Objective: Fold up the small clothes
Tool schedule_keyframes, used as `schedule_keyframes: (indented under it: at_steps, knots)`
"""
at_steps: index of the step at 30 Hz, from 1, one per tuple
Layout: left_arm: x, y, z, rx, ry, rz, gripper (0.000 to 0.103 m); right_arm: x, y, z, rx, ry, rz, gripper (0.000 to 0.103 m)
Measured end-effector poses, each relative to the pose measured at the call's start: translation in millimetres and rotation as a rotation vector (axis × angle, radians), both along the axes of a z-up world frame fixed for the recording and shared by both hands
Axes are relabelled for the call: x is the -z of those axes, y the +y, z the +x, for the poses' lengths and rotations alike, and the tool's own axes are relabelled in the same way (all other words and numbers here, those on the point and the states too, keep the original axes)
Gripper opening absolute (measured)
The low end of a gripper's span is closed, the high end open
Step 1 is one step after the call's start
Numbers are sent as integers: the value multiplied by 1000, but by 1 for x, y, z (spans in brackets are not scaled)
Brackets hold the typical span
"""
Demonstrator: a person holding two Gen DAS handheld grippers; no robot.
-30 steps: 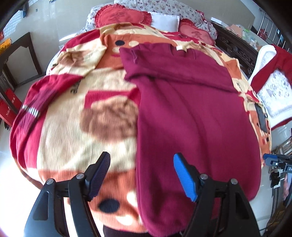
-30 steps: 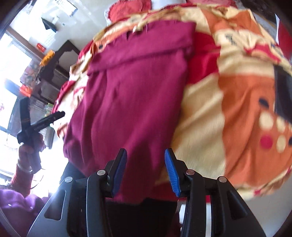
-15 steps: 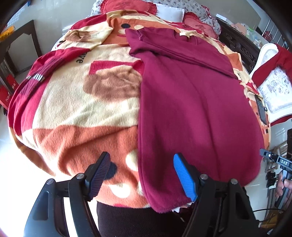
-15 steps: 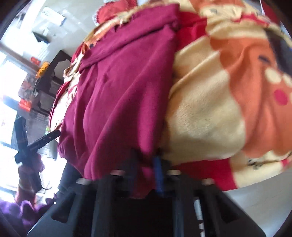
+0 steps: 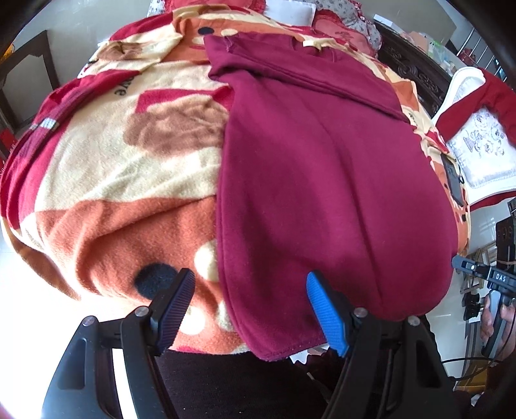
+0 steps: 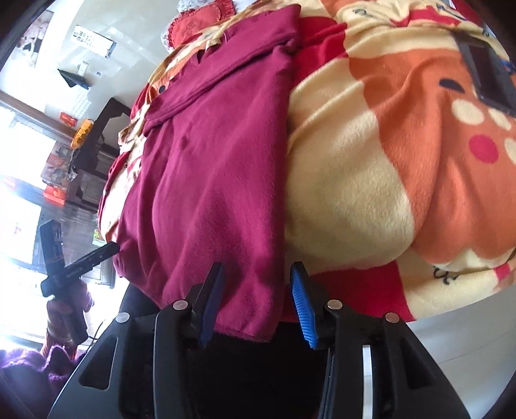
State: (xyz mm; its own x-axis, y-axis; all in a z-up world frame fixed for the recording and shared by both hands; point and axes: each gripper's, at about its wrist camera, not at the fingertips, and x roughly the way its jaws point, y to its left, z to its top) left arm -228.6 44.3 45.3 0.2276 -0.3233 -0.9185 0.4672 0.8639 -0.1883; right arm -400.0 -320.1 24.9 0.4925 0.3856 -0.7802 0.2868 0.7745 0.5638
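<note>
A maroon garment (image 5: 322, 180) is spread lengthwise on a bed covered by a blanket (image 5: 122, 180) patterned in orange, cream and red. Its sleeve is seen folded across the far end, near the collar, and its hem hangs over the near edge of the bed.

The left tongs (image 5: 250, 311) are held wide open just off that near edge. The left corner of the hem lies between the two fingers but is not pinched; the dark finger (image 5: 175, 309) is seen over the blanket, the blue finger (image 5: 327, 317) beside the hem.

The right tongs (image 6: 256, 299) are also parted, though less widely. The right corner of the hem (image 6: 245, 309) is framed between their fingers; whether the pads touch the cloth cannot be told.

Red cushions (image 5: 342, 30) are seen at the head of the bed. A dark phone (image 6: 487, 77) lies on the blanket by the right edge. Each tool is visible at the margin of the other's view.
</note>
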Motion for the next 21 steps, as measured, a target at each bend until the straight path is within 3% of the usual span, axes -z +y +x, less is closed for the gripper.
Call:
schedule_keyframes:
  at_steps: [3,6,7,9,10,11,17,21]
  knots:
    - [6,-4,0,13,22,9,71,10,3,0,-8,21,24,24]
    - [9,-9,-1,32,29,26,57,16,8,3,-32,27,50,24]
    - [10,-11,-1,33,29,30,49,18,9,3,-42,28,57,22]
    - [12,-11,0,29,26,43,36,19,12,5,-60,27,57,9]
    - [13,-11,0,27,27,42,26,19,13,6,-73,22,53,1]
    - [12,-9,1,24,29,37,14,18,13,6,-79,17,55,0]
    - [-24,-6,9,64,39,-64,8,-16,4,6,-115,-97,105,0]
    - [-63,-5,30,54,-20,-159,8,-50,-12,19,-104,-207,134,0]
